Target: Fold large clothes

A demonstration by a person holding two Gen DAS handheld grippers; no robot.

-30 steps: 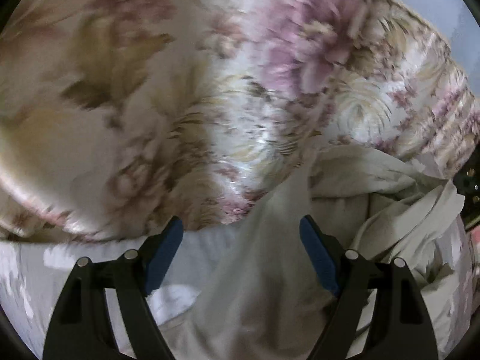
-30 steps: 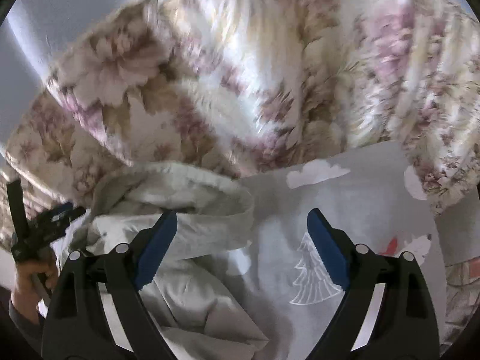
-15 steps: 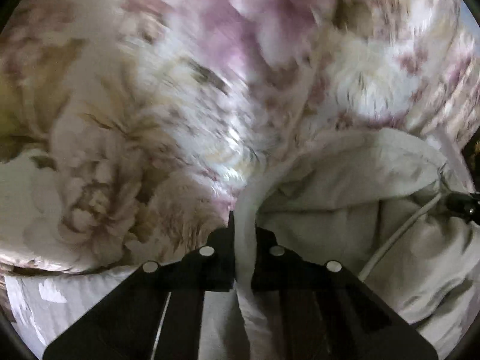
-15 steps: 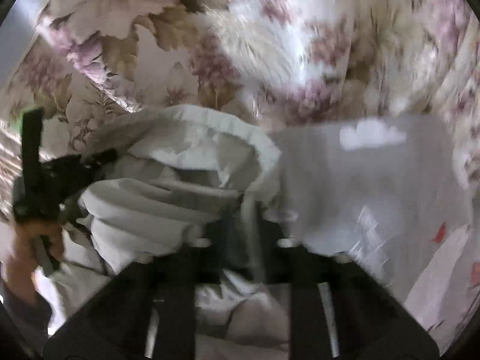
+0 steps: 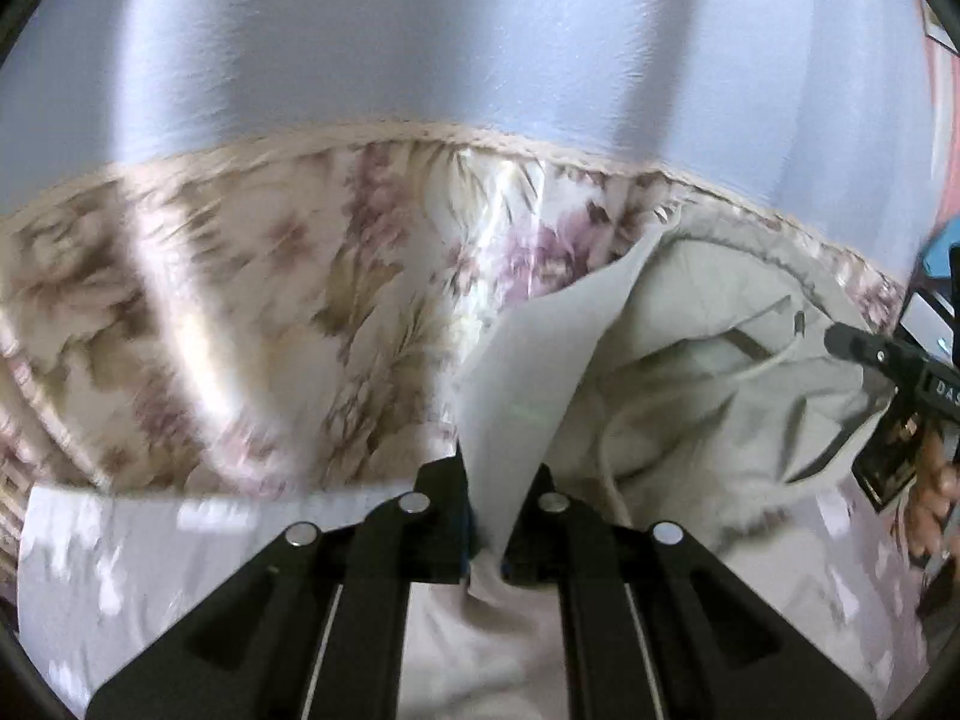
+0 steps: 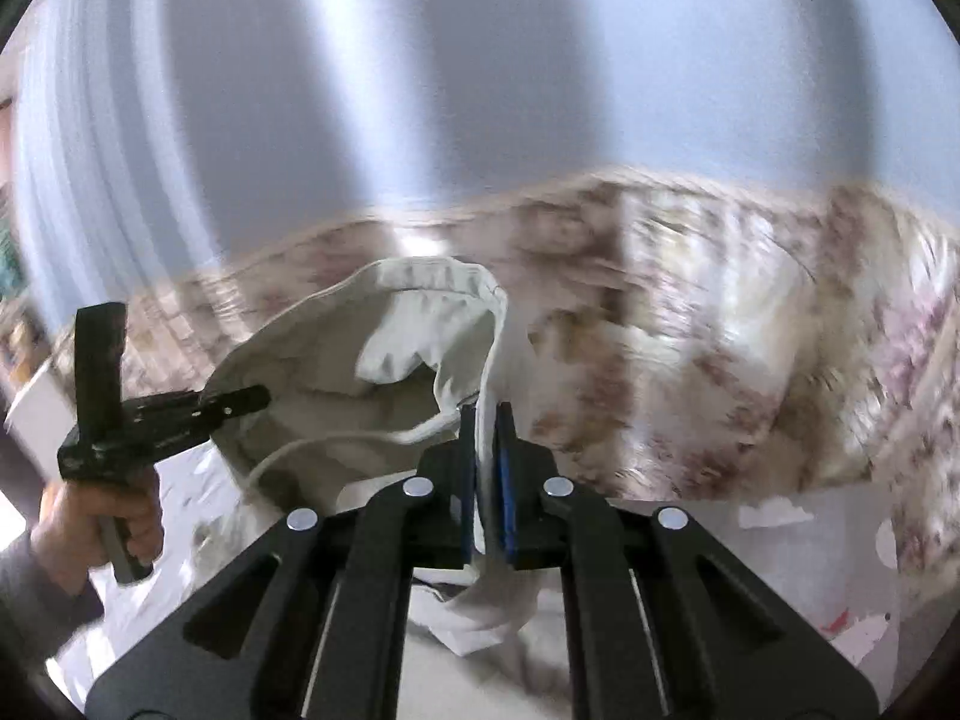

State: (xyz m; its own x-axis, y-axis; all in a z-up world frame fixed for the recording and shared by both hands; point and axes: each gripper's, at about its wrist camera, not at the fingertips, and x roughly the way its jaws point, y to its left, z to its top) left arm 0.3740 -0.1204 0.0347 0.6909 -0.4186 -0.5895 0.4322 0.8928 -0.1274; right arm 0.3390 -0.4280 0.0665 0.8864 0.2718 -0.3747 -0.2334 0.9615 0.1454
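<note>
A pale grey-beige garment point(image 5: 708, 372) with a hood and a white drawstring hangs lifted between both grippers. My left gripper point(image 5: 486, 480) is shut on a flat edge of its cloth, which rises as a stiff fold from between the pads. In the right wrist view the same garment point(image 6: 336, 372) bulges open to the left, and my right gripper point(image 6: 487, 426) is shut on its hood edge. Each view shows the other gripper off to its side: the left gripper point(image 6: 240, 402) held by a hand, the right gripper point(image 5: 864, 348) at the edge.
A floral quilt point(image 5: 240, 312) in pink and olive lies bunched behind the garment, seen also as floral quilt point(image 6: 750, 348). Below is a grey bed sheet point(image 6: 780, 570) with white cloud prints. A plain bluish wall point(image 5: 480, 30) fills the upper half.
Both grippers stood open over the garment a second ago, then shut on its cloth. Since then both have risen and tilted up, lifting the garment so the wall comes into view.
</note>
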